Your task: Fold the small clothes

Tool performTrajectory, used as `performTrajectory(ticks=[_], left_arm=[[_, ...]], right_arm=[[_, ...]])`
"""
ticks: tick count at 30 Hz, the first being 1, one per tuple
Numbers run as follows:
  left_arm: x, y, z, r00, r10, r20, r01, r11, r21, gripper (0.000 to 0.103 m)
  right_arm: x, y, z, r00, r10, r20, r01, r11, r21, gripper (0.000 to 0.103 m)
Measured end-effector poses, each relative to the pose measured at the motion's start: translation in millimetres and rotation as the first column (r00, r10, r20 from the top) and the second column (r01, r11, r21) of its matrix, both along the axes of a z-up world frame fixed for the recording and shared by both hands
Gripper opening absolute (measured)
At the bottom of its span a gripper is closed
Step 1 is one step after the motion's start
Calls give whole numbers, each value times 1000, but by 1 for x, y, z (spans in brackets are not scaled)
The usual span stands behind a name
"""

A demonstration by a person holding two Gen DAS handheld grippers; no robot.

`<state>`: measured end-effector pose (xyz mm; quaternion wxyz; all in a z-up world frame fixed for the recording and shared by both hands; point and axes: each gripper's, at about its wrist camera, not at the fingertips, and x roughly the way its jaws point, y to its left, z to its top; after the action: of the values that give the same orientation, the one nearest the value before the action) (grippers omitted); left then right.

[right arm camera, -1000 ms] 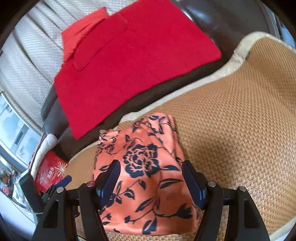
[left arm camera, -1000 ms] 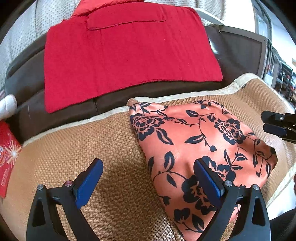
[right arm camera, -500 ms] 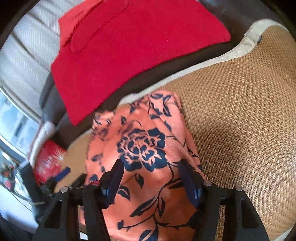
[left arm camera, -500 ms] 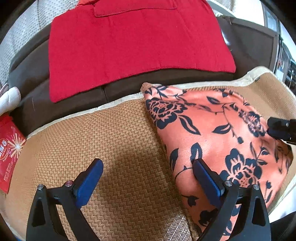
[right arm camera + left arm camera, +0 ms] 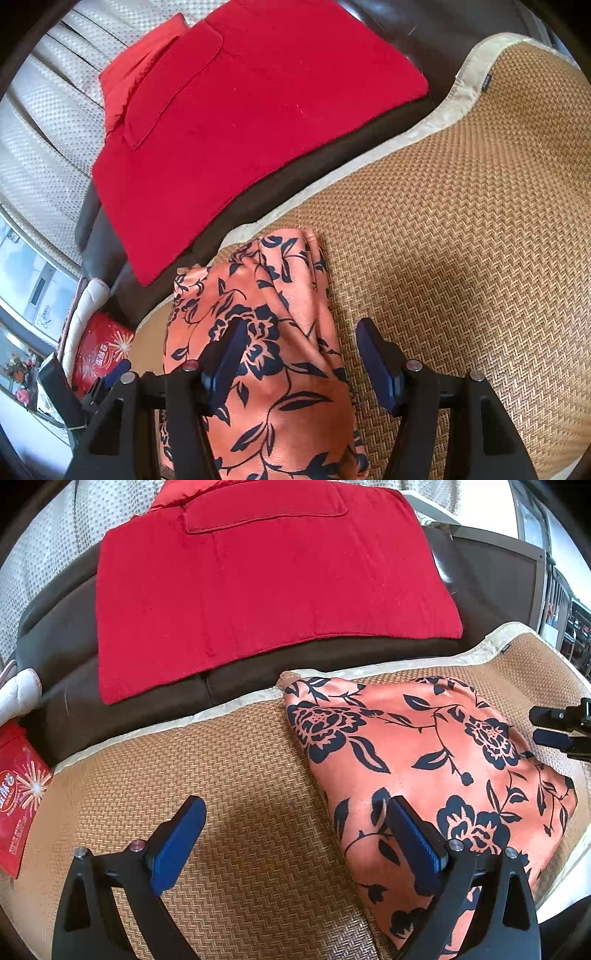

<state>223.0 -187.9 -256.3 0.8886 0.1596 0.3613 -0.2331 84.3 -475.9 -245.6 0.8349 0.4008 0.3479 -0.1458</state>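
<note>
An orange garment with dark blue flowers (image 5: 424, 760) lies folded on a woven straw mat (image 5: 229, 775). It also shows in the right wrist view (image 5: 280, 362). My left gripper (image 5: 295, 834) is open and empty, low over the mat, with its right finger above the garment's left edge. My right gripper (image 5: 299, 365) is open and empty, straddling the garment's right edge. It shows at the far right of the left wrist view (image 5: 557, 727).
The mat (image 5: 461, 221) covers a dark brown sofa seat (image 5: 498, 572). A red cloth (image 5: 258, 587) lies flat behind the garment and also shows in the right wrist view (image 5: 251, 110). A red packet (image 5: 18, 797) lies at the mat's left end.
Both grippers have shifted over the garment and stayed open. The right gripper moved forward then drew back toward the garment's right edge. The garment stays flat on the mat.
</note>
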Motion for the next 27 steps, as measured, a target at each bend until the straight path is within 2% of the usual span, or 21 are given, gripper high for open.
performTrajectory(ticks=[13,21,24,25,27], left_arm=[[-6,-20,-6,1000,-26,-7,26,1000,4,98],[-1,-29,-12,994,-49,-101,44,997,-57,98],[8,-29,-21,967,-97,-235,65,988,-140,98],[13,-30,-28,936,-137,-325,76,978,-193,98],[20,-30,-39,890,-164,-425,58,966,-251,98]], right_arm=[[-17,-3,-1,1000,4,8,-4,1000,26,68],[-19,-3,-3,1000,12,7,-12,999,52,69],[-17,-3,-7,1000,21,3,-21,997,68,69],[-16,-4,-9,1000,25,2,-25,996,81,69],[-14,-6,-14,1000,31,-2,-31,994,103,69]])
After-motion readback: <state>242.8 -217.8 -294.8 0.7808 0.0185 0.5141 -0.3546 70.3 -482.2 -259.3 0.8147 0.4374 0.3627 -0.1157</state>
